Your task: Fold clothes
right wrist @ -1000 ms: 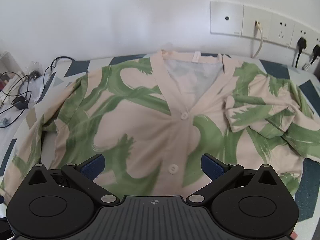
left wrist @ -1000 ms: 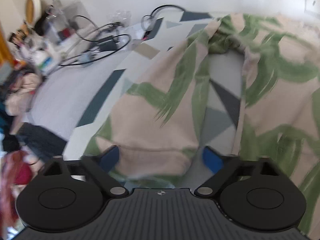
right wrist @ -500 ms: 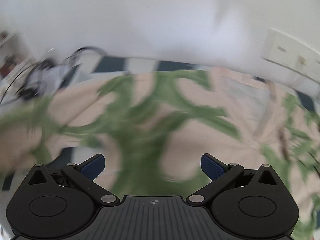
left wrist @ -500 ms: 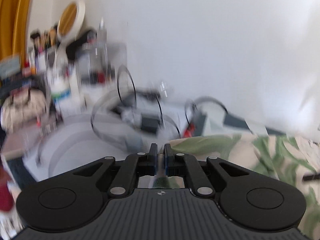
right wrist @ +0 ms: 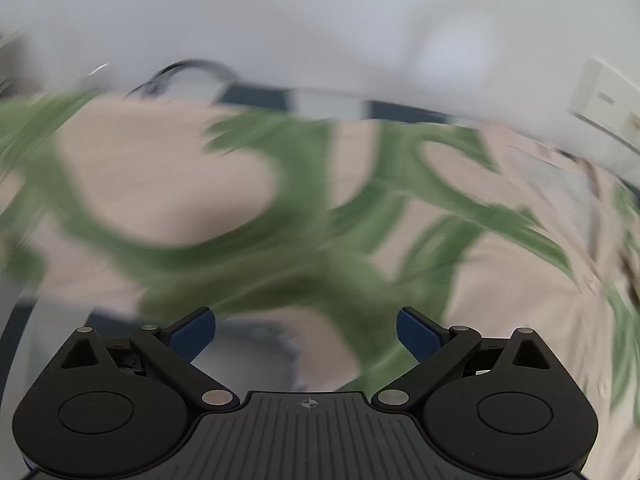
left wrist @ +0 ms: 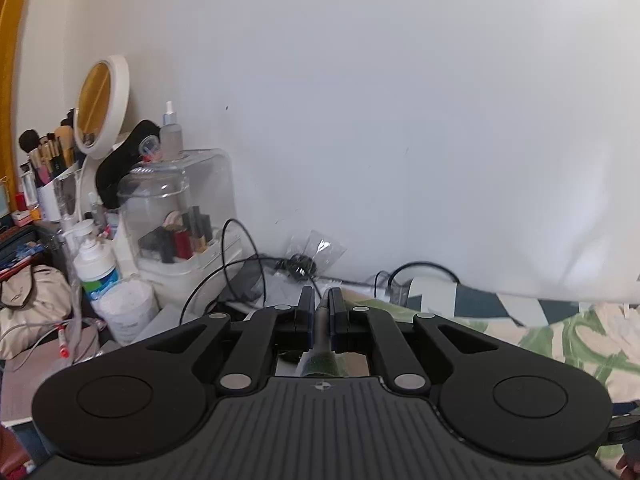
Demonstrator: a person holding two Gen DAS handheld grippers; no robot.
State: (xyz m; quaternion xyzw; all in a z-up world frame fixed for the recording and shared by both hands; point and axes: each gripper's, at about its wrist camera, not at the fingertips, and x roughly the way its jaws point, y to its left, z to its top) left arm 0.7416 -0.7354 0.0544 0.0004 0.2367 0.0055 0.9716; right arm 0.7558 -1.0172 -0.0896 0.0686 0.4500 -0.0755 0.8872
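The shirt (right wrist: 224, 184) is spread on the bed. A fold of it is clamped in the left claw (left wrist: 321, 312); the right claw (right wrist: 306, 334) is closing, nothing gripped. The fold should be carried across evenly.

The shirt (right wrist: 168, 184) — beige with broad green brush strokes — lies spread below me, blurred; a pinch of its cloth (left wrist: 322, 360) sits at six o'clock in my left view.

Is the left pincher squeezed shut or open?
Shut. The left gripper pinches a fold of the green-patterned shirt between its pads.
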